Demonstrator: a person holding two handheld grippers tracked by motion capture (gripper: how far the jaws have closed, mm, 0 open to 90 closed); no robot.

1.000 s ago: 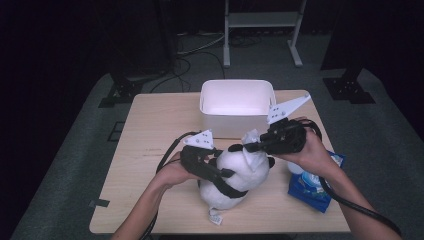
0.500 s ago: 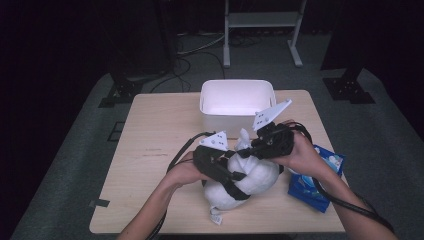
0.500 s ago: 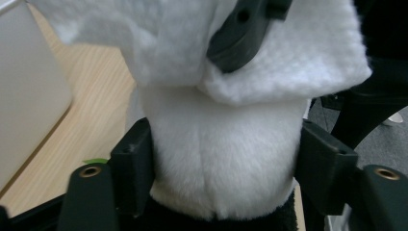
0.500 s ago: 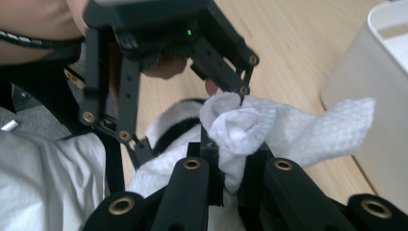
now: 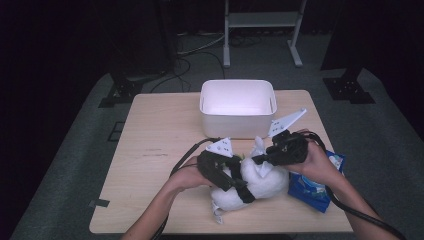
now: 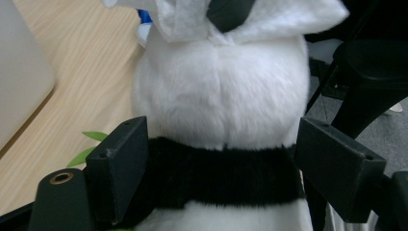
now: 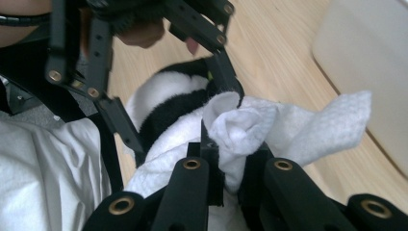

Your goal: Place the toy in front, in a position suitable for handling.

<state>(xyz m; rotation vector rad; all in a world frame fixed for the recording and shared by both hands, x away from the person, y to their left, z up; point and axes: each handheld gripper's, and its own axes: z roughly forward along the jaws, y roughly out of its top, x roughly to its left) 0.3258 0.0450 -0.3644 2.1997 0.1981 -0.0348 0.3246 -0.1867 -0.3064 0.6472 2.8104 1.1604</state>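
Observation:
A white plush toy (image 5: 262, 184) with a black band lies on the wooden table (image 5: 160, 150) near its front edge. My left gripper (image 5: 239, 184) is shut around that black band (image 6: 221, 175), one pad (image 6: 120, 166) on each side of the body (image 6: 221, 91). A white cloth (image 7: 260, 125) is bunched over the toy's top. From the right, my right gripper (image 5: 257, 160) is shut on a fold of this cloth (image 5: 260, 149), pinched between its tips (image 7: 226, 161). A green leaf (image 6: 89, 144) sticks out beside the toy.
A white bin (image 5: 237, 120) stands open just behind the toy, and its wall shows at the edge of both gripper views (image 6: 19, 72) (image 7: 365, 57). A blue packet (image 5: 315, 186) lies at the right front under the right forearm. Bare wood stretches to the left.
Both grippers and the plush toy have shifted slightly right and toward the front edge. The right gripper has come down closer to the toy, still holding the cloth.

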